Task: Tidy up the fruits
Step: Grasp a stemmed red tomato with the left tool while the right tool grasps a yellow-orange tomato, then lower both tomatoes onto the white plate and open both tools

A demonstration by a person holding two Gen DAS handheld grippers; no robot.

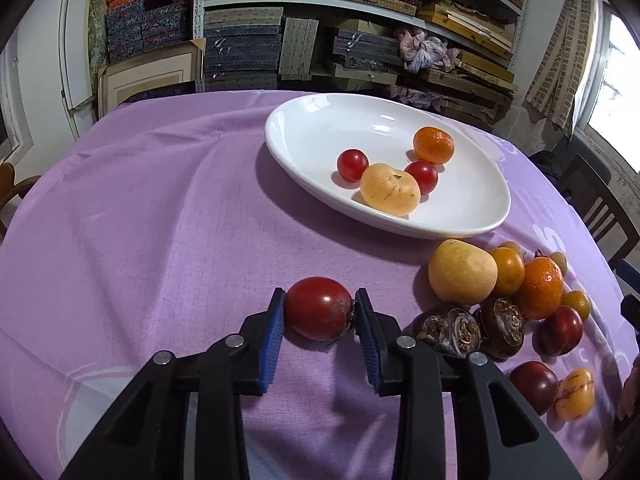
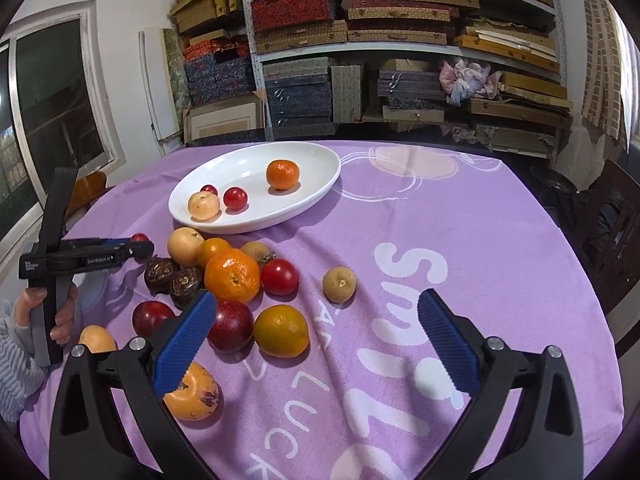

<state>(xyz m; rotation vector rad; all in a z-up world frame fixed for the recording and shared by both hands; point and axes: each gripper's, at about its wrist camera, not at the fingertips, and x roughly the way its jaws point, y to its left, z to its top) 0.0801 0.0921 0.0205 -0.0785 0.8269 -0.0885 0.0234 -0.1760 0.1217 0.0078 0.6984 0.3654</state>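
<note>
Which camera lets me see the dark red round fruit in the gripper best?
The left wrist view. The dark red round fruit sits big and close between the left gripper and its blue pads, on the purple tablecloth. The right wrist view shows only a small red sliver behind that gripper.

cloth: big white letters, "LUCK" clear near the bottom edge; above it larger letters, partly readable, "S", "m", "i"
left gripper: small white "GenRobot.AI" on its black side
gripper label: white lines on the rear block, too small to read
shelf boxes: patterns only, no text to read
</note>
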